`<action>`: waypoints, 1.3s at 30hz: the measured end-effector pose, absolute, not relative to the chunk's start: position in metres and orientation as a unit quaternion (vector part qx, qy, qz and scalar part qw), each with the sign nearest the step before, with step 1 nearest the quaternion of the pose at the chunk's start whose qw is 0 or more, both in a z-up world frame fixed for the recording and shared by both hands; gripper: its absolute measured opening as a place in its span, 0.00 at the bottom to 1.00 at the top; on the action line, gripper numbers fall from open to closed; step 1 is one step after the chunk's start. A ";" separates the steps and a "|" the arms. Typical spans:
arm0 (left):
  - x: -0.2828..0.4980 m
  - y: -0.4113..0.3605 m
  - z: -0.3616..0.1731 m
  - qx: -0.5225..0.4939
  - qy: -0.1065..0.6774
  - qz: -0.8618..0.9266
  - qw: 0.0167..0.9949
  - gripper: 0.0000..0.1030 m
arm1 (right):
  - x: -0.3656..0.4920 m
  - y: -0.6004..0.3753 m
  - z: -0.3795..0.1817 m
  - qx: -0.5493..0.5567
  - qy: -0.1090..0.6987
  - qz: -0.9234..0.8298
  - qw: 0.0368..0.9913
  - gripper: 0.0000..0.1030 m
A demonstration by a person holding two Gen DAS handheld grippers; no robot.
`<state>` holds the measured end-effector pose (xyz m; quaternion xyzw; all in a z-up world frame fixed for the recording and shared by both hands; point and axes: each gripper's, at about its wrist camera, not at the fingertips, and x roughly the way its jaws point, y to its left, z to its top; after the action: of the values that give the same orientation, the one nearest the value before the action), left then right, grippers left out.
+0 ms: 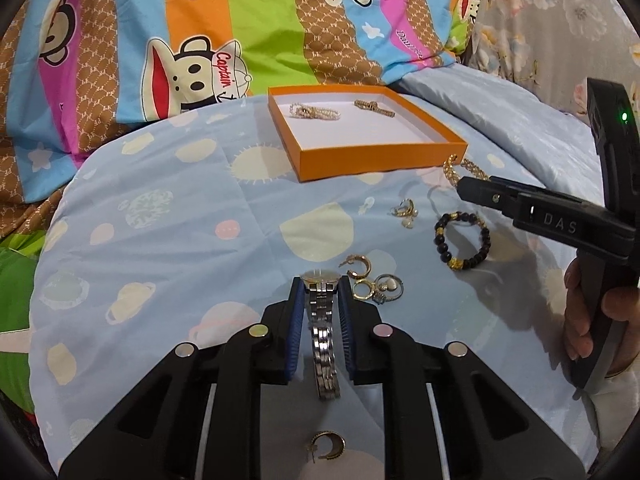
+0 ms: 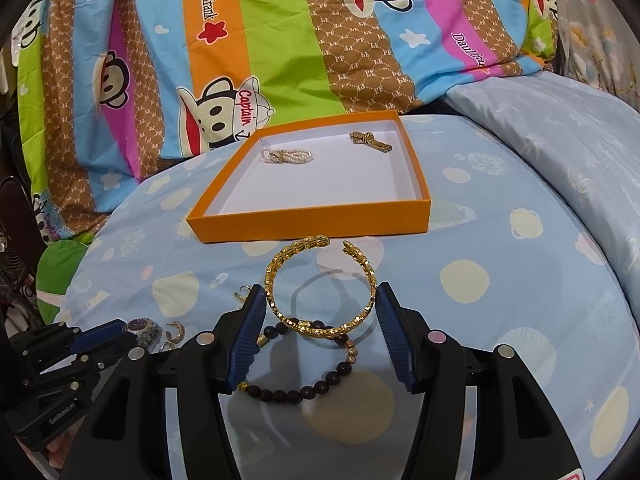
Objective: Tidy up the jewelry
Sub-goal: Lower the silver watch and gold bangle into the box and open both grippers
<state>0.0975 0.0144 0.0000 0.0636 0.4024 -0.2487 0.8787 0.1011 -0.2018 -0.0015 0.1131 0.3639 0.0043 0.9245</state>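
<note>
left fingers [image 1: 320, 300] pinch watch [image 1: 322, 320], dial half-hidden | right fingers [image 2: 320, 312] wide around bangle [image 2: 320, 288]

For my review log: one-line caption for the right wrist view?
Right gripper straddles gold bangle before orange box.

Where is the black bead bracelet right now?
The black bead bracelet lies on the bedsheet, partly under the gold bangle, between the right gripper's fingers.

The black-beaded bracelet with gold charms [image 2: 304, 376] lies half hidden beneath the open gold bangle [image 2: 320, 288], while the small tangled rings [image 1: 380, 290] blur together.
</note>
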 end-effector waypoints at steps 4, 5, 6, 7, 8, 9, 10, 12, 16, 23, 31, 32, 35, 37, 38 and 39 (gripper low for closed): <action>0.097 0.017 0.020 0.056 0.389 -0.252 0.884 0.16 | 0.095 -0.205 0.016 0.121 0.341 0.010 0.932 0.53; 0.099 0.016 0.026 0.055 0.387 -0.252 0.885 0.16 | 0.094 -0.208 0.022 0.128 0.336 0.016 0.933 0.54; 0.102 0.014 0.033 0.056 0.382 -0.253 0.887 0.16 | 0.094 -0.210 0.028 0.131 0.331 0.021 0.934 0.54; 0.104 0.012 0.039 0.058 0.376 -0.252 0.890 0.16 | 0.096 -0.212 0.035 0.128 0.327 0.023 0.936 0.53; 0.107 0.009 0.046 0.061 0.368 -0.252 0.893 0.16 | 0.098 -0.213 0.040 0.122 0.324 0.023 0.938 0.54; 0.111 0.006 0.053 0.064 0.361 -0.251 0.896 0.16 | 0.101 -0.215 0.046 0.115 0.322 0.022 0.939 0.53; 0.115 0.001 0.062 0.066 0.351 -0.252 0.900 0.16 | 0.105 -0.217 0.052 0.108 0.319 0.021 0.941 0.53; 0.126 -0.010 0.077 0.067 0.331 -0.253 0.907 0.16 | 0.114 -0.222 0.062 0.097 0.314 0.020 0.944 0.53; 0.154 -0.036 0.094 0.067 0.308 -0.251 0.915 0.16 | 0.143 -0.231 0.070 0.084 0.312 0.020 0.946 0.54; 0.229 -0.073 0.073 0.052 0.327 -0.226 0.916 0.16 | 0.205 -0.242 0.044 0.088 0.348 0.024 0.933 0.54; 0.273 -0.095 0.033 0.060 0.358 -0.204 0.909 0.16 | 0.248 -0.246 0.016 0.083 0.370 0.016 0.925 0.54; 0.275 -0.096 0.030 0.063 0.359 -0.203 0.909 0.16 | 0.251 -0.246 0.013 0.083 0.371 0.016 0.925 0.54; 0.282 -0.099 0.024 0.064 0.363 -0.202 0.908 0.16 | 0.257 -0.247 0.007 0.083 0.376 0.015 0.923 0.54; 0.284 -0.100 0.020 0.065 0.362 -0.200 0.908 0.16 | 0.260 -0.247 0.004 0.082 0.379 0.015 0.922 0.54; 0.285 -0.101 0.019 0.067 0.362 -0.199 0.908 0.16 | 0.261 -0.247 0.002 0.082 0.380 0.016 0.921 0.54; 0.286 -0.101 0.017 0.066 0.363 -0.199 0.908 0.16 | 0.263 -0.247 0.000 0.081 0.381 0.016 0.921 0.54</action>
<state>0.2865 -0.1015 0.0169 0.0663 0.3635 -0.1988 0.9077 0.2628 -0.2471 0.0000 0.0814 0.3813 0.0161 0.9207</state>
